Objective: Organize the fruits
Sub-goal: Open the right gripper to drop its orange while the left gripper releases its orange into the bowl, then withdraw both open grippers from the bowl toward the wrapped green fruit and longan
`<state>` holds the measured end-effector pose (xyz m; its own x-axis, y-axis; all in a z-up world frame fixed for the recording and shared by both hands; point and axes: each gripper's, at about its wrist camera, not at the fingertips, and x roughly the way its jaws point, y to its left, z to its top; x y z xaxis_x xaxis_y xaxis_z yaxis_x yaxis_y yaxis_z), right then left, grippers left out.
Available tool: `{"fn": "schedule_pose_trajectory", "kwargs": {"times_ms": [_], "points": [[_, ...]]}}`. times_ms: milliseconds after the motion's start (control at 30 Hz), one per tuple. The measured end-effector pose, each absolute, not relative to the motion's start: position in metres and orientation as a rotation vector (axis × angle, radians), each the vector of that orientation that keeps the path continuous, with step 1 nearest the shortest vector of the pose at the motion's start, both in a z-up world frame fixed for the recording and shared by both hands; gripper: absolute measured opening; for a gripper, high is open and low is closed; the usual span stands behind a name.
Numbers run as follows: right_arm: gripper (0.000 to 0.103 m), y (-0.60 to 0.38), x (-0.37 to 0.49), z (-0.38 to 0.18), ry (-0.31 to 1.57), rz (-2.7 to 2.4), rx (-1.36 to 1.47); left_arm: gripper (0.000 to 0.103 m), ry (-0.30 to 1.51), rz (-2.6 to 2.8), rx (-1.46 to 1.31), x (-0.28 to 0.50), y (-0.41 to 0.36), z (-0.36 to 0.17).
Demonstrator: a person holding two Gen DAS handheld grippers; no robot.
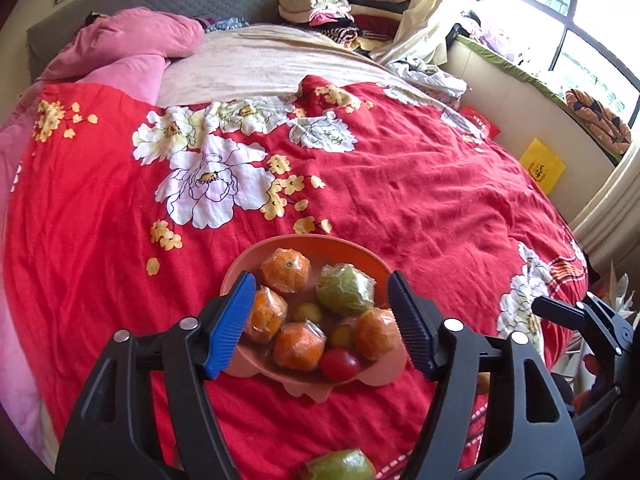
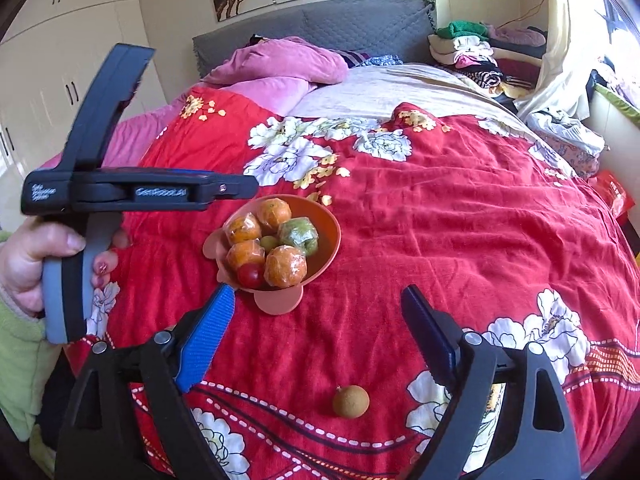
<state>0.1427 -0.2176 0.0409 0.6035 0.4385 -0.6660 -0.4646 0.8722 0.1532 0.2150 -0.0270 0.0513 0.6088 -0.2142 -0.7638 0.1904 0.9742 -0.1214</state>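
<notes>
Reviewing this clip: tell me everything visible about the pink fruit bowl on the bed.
The pink fruit bowl is a smooth, matte, plastic-looking dish with rounded lobes jutting from its rim. It sits slightly tilted on the red floral bedspread, nothing gripping it. Inside lie four wrapped oranges, one wrapped green fruit, a red cherry tomato and small yellow-green fruits. In the left wrist view, the open left claw frames it.

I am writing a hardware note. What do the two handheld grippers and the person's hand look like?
Both are black plastic clamps. Each left gripper and right gripper finger carries a ribbed blue pad. The left tool's side bears white lettering above a grey handle. The hand shows painted nails and a fuzzy light-green sleeve.
</notes>
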Motion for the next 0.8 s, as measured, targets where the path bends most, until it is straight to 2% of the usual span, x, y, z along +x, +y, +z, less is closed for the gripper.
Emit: {"fn": "schedule_pose_trajectory", "kwargs": {"times_ms": [633,800], "points": [[0.094,-0.232,0.132,0.054,0.723,0.493,-0.023,0.093,0.834,-0.215,-0.033,0.171,-0.029,0.066],[0.094,-0.234,0.130,0.057,0.713,0.489,-0.019,0.093,0.817,-0.189,-0.037,0.159,-0.028,0.069]]}}
